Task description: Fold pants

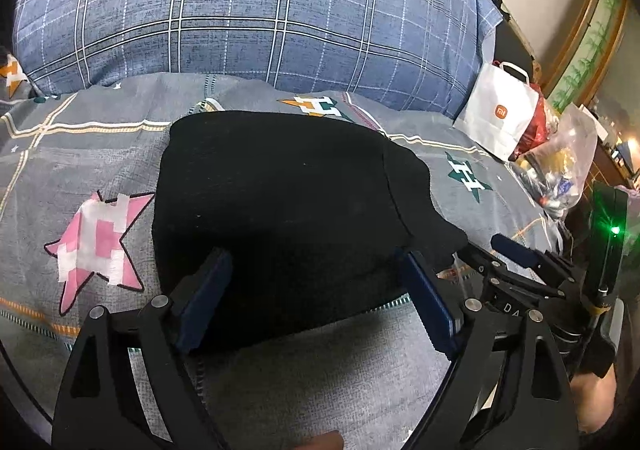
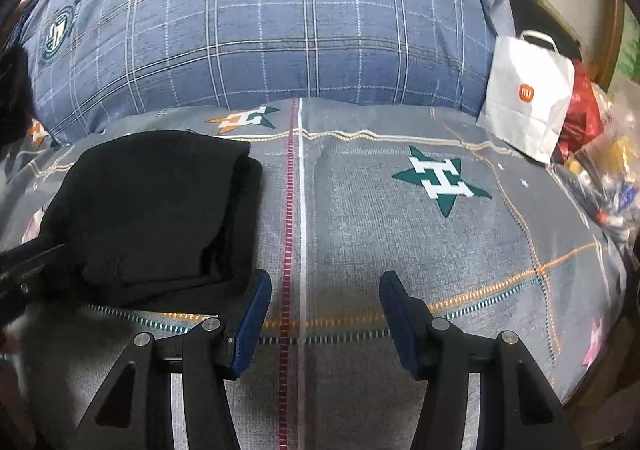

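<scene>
The black pants [image 1: 280, 209] lie folded into a thick rectangle on the grey star-print bedsheet [image 1: 80, 153]. My left gripper [image 1: 316, 266] is open wide. Its blue pads [image 1: 208, 286] straddle the near edge of the bundle without pinching it. In the right wrist view the pants [image 2: 152, 205] sit at the left, with stacked layers showing along their right side. My right gripper [image 2: 325, 284] is open just right of them, with only bare sheet between its fingers. In the left wrist view the right gripper [image 1: 516, 254] shows side-on by the bundle's right corner.
A big blue plaid quilt [image 2: 280, 29] is piled along the back. At the right stand a white paper bag [image 2: 528, 105], a red bag [image 2: 580, 121] and a clear plastic bag of items [image 1: 560, 165]. A pink star patched with tape [image 1: 100, 242] lies left of the pants.
</scene>
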### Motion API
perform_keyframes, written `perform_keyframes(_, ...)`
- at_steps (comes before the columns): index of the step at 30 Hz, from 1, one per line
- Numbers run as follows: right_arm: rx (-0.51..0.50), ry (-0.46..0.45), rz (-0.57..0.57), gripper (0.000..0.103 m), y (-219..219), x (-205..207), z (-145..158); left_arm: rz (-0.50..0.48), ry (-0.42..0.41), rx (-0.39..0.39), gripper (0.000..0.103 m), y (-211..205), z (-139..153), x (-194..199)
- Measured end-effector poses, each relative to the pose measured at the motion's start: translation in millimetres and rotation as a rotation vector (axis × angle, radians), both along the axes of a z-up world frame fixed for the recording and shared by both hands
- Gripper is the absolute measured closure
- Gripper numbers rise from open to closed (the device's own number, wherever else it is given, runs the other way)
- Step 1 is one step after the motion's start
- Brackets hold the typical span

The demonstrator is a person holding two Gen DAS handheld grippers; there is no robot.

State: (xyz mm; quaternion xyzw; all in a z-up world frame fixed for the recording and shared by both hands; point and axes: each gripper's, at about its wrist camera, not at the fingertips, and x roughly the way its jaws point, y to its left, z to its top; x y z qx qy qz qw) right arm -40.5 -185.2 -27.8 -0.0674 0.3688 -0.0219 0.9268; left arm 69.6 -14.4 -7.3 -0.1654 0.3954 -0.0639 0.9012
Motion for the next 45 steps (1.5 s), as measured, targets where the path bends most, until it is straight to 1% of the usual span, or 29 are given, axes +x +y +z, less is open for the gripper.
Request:
perform_keyframes(6, 0.04, 0.011, -0.013, 0.05, -3.7, 3.5, -1.1, 0.004, -0.001, -0.034, 0.016, 4.9, 0.4, -0.5)
perform_keyframes(10, 0.053, 0.01, -0.019, 0.05, -4.1, 2.6, -1.1, -0.027, 0.004, -0.047, 0.016, 8.4, 4.2, -1.0)
perform_keyframes(12, 0.053, 0.008, -0.021, 0.05, -6.1, 2.8, -1.1, -0.042, -0.045, -0.085, 0.028, 17.0, 21.2, -6.0)
perform_keyframes(13, 0.058, 0.006, -0.028, 0.05, -8.0, 2.6, -0.5, -0.004, -0.148, -0.125, 0.034, 34.9, 44.4, -16.3)
perform_keyframes(14, 0.065, 0.004, -0.035, 0.05, -9.8, 2.1, -0.2, 0.055, -0.248, -0.139, 0.034, 50.9, 62.3, -28.1)
perform_keyframes(15, 0.073, 0.002, -0.043, 0.05, -12.1, 1.7, 0.3, 0.17, -0.382, -0.127, 0.034, 71.9, 83.6, -47.4)
perform_keyframes(16, 0.084, -0.001, -0.053, 0.05, -15.5, 1.5, 0.8, 0.38, -0.537, -0.058, 0.029, 96.4, 106.3, -77.4)
perform_keyframes(17, 0.1, -0.001, -0.067, 0.05, -19.8, 1.4, 0.9, 0.574, -0.605, 0.023, 0.015, 111.3, 118.2, -98.0)
perform_keyframes(18, 0.113, 0.001, -0.076, 0.05, -23.0, 1.6, 0.9, 0.686, -0.623, 0.072, 0.011, 117.7, 121.7, -107.6)
perform_keyframes(19, 0.135, 0.005, -0.082, 0.05, -26.6, 1.6, 0.4, 0.771, -0.637, 0.11, 0.01, 123.6, 121.2, -115.9)
perform_keyframes(20, 0.161, 0.01, -0.084, 0.05, -30.4, 2.0, 0.2, 0.768, -0.598, 0.117, 0.01, 126.5, 115.5, -112.3)
perform_keyframes(21, 0.177, 0.012, -0.083, 0.05, -32.3, 2.3, 0.1, 0.733, -0.529, 0.11, 0.01, 127.3, 108.7, -101.9)
perform_keyframes(22, 0.199, 0.01, -0.082, 0.05, -34.2, 2.6, 0.7, 0.661, -0.434, 0.072, 0.01, 127.8, 98.4, -84.9)
perform_keyframes(24, 0.25, -0.006, -0.073, 0.05, -37.3, 3.9, 3.2, 0.494, -0.28, -0.092, 0.01, 129.0, 72.7, -50.9)
perform_keyframes(26, 0.338, -0.034, -0.036, 0.05, -38.8, 3.9, 7.0, 0.433, -0.198, -0.193, 0.01, 128.9, 56.7, -35.5)
perform_keyframes(27, 0.367, -0.047, -0.016, 0.05, -37.9, 4.4, 8.7, 0.394, -0.153, -0.246, 0.01, 128.4, 47.8, -26.5)
perform_keyframes(29, 0.441, -0.093, 0.044, 0.048, -37.0, 10.1, 15.2, 0.335, -0.076, -0.346, 0.01, 126.6, 30.6, -10.2)
perform_keyframes(30, 0.473, -0.1, 0.074, 0.048, -36.4, 15.6, 16.7, 0.301, -0.021, -0.412, 0.01, 127.2, 18.7, -0.2)
perform_keyframes(31, 0.523, -0.089, 0.129, 0.048, -35.7, 28.0, 16.8, 0.289, 0.002, -0.453, 0.01, 126.2, 13.0, 3.5)
perform_keyframes(32, 0.562, -0.071, 0.165, 0.048, -34.7, 36.1, 15.4, 0.279, 0.03, -0.51, 0.01, 126.6, 5.5, 8.4)
perform_keyframes(34, 0.647, -0.018, 0.237, 0.048, -32.3, 55.6, 6.8, 0.248, 0.078, -0.58, 0.01, 122.5, -6.5, 17.4)
perform_keyframes(35, 0.664, 0.002, 0.249, 0.048, -31.3, 63.2, 1.7, 0.239, 0.097, -0.592, 0.01, 120.3, -10.8, 21.5)
perform_keyframes(37, 0.701, 0.054, 0.249, 0.048, -29.7, 76.4, -11.0, 0.232, 0.121, -0.581, 0.01, 114.9, -15.4, 27.8)
perform_keyframes(39, 0.79, 0.121, 0.258, 0.047, -31.4, 86.7, -26.7, 0.218, 0.149, -0.555, 0.01, 107.2, -19.1, 36.0)
perform_keyframes(40, 0.835, 0.134, 0.26, 0.047, -33.1, 88.4, -30.5, 0.221, 0.158, -0.54, 0.01, 104.8, -21.9, 38.5)
perform_keyframes(41, 0.875, 0.134, 0.265, 0.047, -34.7, 87.7, -31.0, 0.216, 0.148, -0.523, 0.01, 103.3, -21.2, 39.5)
perform_keyframes(42, 0.9, 0.157, 0.274, 0.047, -35.1, 87.5, -32.6, 0.21, 0.14, -0.505, 0.01, 102.9, -21.1, 41.5)
perform_keyframes(43, 0.911, 0.169, 0.281, 0.047, -34.7, 87.7, -34.6, 0.206, 0.138, -0.493, 0.01, 102.5, -20.7, 42.4)
perform_keyframes(45, 0.895, 0.207, 0.327, 0.047, -29.4, 85.6, -33.1, 0.211, 0.128, -0.501, 0.01, 103.4, -24.0, 42.2)
